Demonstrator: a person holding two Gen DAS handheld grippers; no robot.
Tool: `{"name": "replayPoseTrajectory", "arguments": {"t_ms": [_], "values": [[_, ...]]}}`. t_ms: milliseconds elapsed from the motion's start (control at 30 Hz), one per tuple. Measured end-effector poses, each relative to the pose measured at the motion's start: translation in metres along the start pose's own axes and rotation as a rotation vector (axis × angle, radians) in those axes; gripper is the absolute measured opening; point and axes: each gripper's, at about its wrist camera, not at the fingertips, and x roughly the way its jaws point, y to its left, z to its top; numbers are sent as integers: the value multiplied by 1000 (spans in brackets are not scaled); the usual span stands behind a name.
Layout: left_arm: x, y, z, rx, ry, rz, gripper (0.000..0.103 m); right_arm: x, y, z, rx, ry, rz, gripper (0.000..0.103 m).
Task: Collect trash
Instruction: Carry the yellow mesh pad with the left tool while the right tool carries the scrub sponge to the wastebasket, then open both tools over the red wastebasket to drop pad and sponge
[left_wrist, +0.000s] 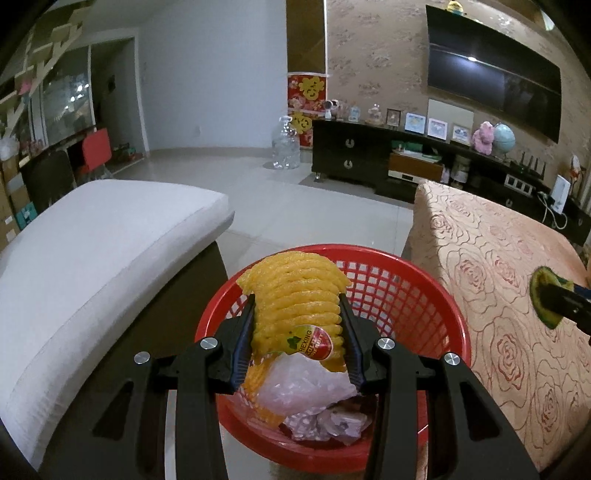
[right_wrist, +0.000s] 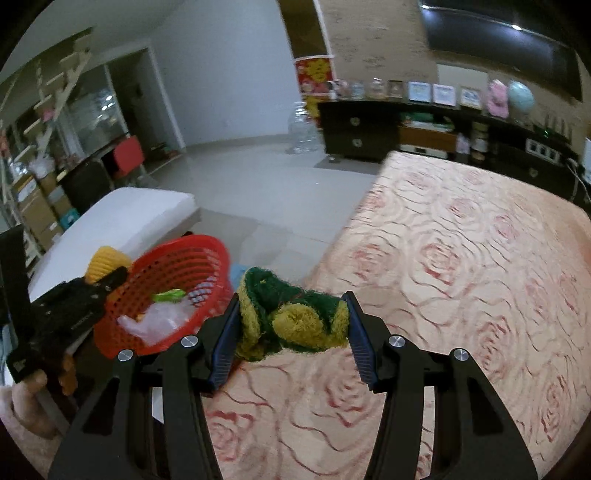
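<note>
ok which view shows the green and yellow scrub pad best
The right wrist view: the scrub pad sits crumpled between the right gripper pads, centred and close. The left wrist view catches only a sliver of it at the right edge, partly hidden by that gripper.

Pale tiled floor — white cushioned sofa, dark TV cabinet, wall-mounted TV.
</note>
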Motion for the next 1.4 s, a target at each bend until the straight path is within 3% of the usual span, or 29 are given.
{"name": "replayPoseTrajectory", "arguments": {"t_ms": [567, 900, 1067, 1233, 1400], "values": [[2, 20, -3, -44, -11, 47, 44, 49, 82, 36, -163, 68, 125, 52], [5, 18, -4, -24, -4, 61, 51, 59, 92, 38, -151, 80, 188, 54], [4, 18, -4, -27, -11, 62, 58, 61, 100, 38, -157, 84, 215, 59], [2, 18, -3, -36, -21, 62, 69, 56, 102, 38, -144, 64, 230, 78], [1, 17, -1, -39, -31, 58, 78, 51, 99, 42, -129, 40, 239, 83]]}}
